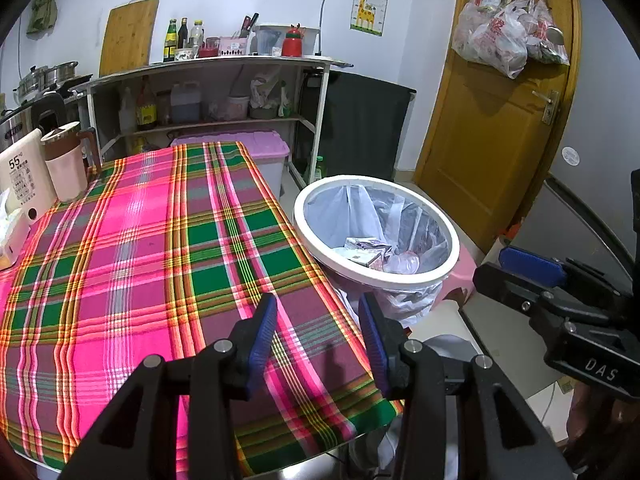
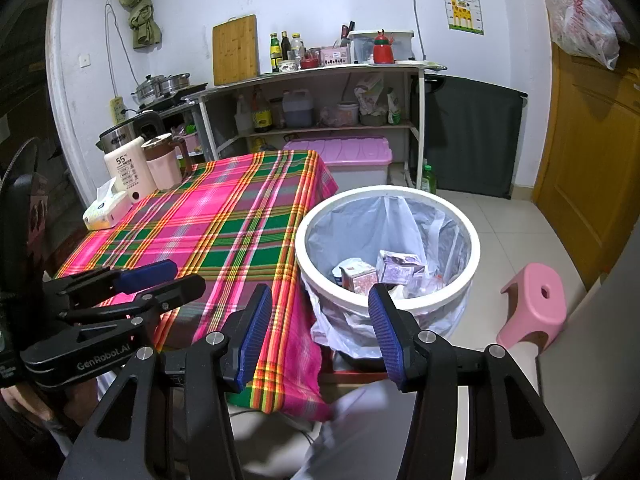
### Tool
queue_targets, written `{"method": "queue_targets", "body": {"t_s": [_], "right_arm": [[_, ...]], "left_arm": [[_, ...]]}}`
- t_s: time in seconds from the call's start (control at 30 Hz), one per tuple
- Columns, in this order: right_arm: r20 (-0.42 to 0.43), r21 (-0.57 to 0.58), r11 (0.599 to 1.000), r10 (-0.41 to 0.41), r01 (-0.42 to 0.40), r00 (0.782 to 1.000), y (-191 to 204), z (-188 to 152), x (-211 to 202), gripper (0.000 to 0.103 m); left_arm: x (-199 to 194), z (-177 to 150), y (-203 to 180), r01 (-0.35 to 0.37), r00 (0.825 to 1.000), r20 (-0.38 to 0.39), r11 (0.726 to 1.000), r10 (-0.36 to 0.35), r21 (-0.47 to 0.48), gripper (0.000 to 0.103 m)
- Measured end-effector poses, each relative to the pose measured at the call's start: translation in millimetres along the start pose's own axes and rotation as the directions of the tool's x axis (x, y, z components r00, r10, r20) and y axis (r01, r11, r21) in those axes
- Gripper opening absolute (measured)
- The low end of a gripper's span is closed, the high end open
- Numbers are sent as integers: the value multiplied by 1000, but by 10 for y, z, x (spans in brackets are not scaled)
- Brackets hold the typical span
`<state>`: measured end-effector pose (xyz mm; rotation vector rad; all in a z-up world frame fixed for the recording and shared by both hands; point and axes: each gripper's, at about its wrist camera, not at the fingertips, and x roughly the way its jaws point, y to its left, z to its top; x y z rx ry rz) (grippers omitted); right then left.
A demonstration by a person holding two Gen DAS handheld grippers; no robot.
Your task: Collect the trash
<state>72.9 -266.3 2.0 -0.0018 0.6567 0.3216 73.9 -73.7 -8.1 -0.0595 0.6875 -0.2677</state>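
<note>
Left gripper (image 1: pixel 318 332): jaws apart with nothing between the blue pads, low centre of its own view, over the near right edge of the table.
Right gripper (image 2: pixel 316 328): jaws wide apart and empty, low centre of its own view, in front of the gap between table and bin.
Table (image 1: pixel 140 248): pink, green and yellow checked cloth, bare across the middle; it fills the left and centre of the left view.
Bin (image 2: pixel 474 240): white round rim, lined with a pale bag, just beside the table's right edge.
Trash (image 2: pixel 384 272): small cartons and wrappers at the bottom of the bin.
Stool (image 2: pixel 536 304): pink, on the tiled floor at the right.
Far table corner: kettle (image 2: pixel 128 172), pink jug (image 2: pixel 164 168), tissue pack (image 2: pixel 106 210).
Back wall: shelf (image 2: pixel 312 100) with bottles, pink-lidded box (image 2: pixel 344 156) beneath.
Right edge: wooden door (image 1: pixel 492 120) hung with plastic bags (image 1: pixel 508 36).
</note>
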Motion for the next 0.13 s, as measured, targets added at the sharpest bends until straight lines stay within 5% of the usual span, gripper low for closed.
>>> {"method": "queue_targets", "body": {"t_s": [0.13], "right_arm": [[1, 0, 1000, 0, 0, 1000, 22, -16, -1, 51]], "left_arm": [[-7, 1, -12, 0, 1000, -3, 1000, 0, -1, 44]]}}
